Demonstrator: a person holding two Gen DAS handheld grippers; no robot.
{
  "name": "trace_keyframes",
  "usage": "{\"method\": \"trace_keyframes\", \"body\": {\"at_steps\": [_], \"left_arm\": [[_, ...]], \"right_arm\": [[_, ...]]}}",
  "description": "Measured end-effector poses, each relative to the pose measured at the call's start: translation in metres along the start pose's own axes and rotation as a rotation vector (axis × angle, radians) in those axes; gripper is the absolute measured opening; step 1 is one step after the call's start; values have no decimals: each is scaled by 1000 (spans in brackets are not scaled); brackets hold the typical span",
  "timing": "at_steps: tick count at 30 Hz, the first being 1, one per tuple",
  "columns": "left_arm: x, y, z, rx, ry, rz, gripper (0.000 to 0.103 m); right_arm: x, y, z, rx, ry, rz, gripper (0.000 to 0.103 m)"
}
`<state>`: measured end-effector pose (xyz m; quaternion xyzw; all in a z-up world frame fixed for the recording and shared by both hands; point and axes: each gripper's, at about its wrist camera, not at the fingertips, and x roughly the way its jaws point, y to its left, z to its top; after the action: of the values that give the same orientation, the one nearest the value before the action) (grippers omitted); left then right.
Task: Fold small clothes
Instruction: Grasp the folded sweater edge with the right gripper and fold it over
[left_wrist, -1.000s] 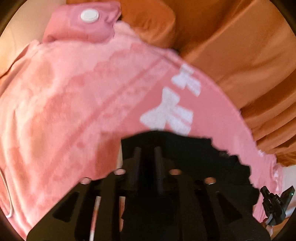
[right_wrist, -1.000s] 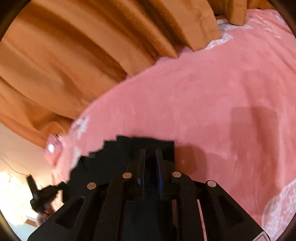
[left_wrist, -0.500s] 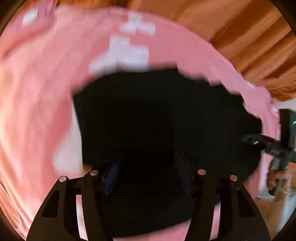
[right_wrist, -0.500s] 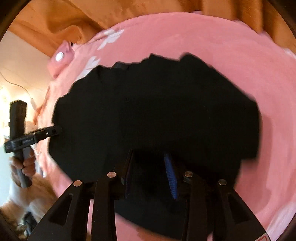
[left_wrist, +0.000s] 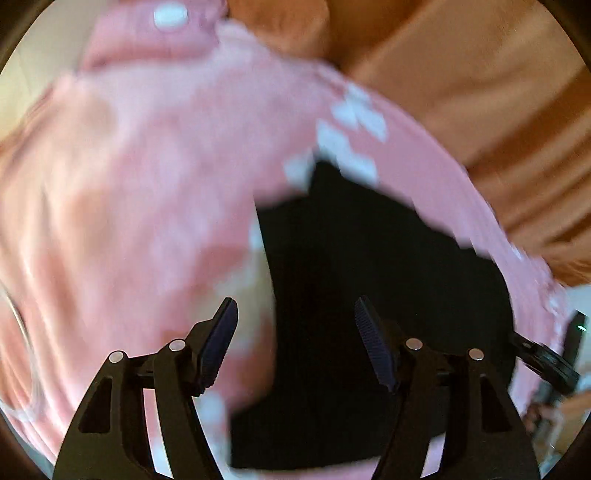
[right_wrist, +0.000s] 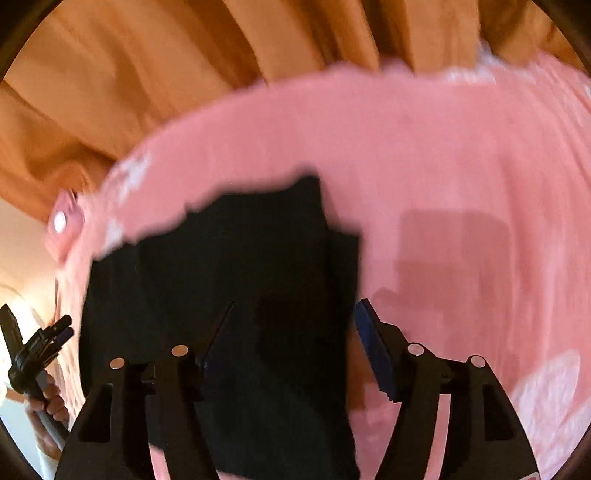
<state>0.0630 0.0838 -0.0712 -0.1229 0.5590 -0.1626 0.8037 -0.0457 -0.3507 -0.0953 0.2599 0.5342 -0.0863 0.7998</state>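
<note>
pink blanket (right_wrist: 461, 177) under everything. black garment (left_wrist: 369, 295) lies flat near its orange-curtain edge, long axis running between my grippers. left gripper (left_wrist: 295, 343) over its left edge, right gripper (right_wrist: 295, 343) over its right edge, both spread, holding nothing.

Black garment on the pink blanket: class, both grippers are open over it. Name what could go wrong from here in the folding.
1. The black garment shows uneven, stepped edges, so the next fold may come out crooked.
2. The left gripper straddles the garment's edge, with one finger over the pink blanket; closing there may pinch blanket too.
3. The right gripper also sits across an edge, so it might catch only one layer. Both views are blurred, so layers are hard to judge.
</note>
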Motion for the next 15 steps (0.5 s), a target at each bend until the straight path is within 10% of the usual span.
{"method": "trace_keyframes", "body": {"at_steps": [5,8,12,15], "left_arm": [[1,-2,-40,51,57,-12,57],[0,-2,-44,105,49,31,27],[-6,2,-43,82,53,-4,10],[-28,0,-51,108,10,-36,9]], "right_arm": [[-11,1,-43,-70,48,-1,64],[-16,4,-61,-123,46,-29,63],[-15,6,-67,-140,55,29,6],[-54,7,-74,-189,-24,79,4]]}}
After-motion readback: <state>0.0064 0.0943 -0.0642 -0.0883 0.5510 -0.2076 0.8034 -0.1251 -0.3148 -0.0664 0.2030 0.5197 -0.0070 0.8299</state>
